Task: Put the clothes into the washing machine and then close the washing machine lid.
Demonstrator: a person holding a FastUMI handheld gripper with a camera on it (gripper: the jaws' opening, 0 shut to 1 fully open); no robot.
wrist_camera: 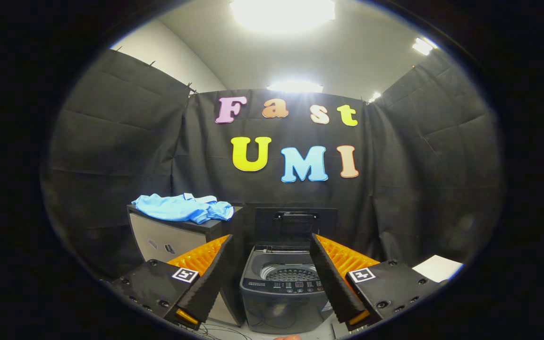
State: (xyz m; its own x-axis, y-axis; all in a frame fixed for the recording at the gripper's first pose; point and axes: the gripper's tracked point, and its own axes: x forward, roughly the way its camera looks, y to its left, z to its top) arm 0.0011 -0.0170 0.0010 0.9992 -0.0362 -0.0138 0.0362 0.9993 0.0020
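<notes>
A light blue garment [183, 208] lies crumpled on top of a cabinet [158, 241], beyond my left finger [208, 271]. A small grey top-loading washing machine [284, 295] stands to the cabinet's right, seen between my fingers and some way ahead. Its dark lid [295, 222] stands upright at the back and the perforated drum [288, 273] shows inside. My gripper [270, 241] is open, its orange-ribbed fingers spread wide with nothing between them.
The cabinet has a dark top and pale front and stands tight against the washer's left side. A white sheet [438, 267] lies low on the right. Cables trail on the pale floor [225, 330] in front of the washer.
</notes>
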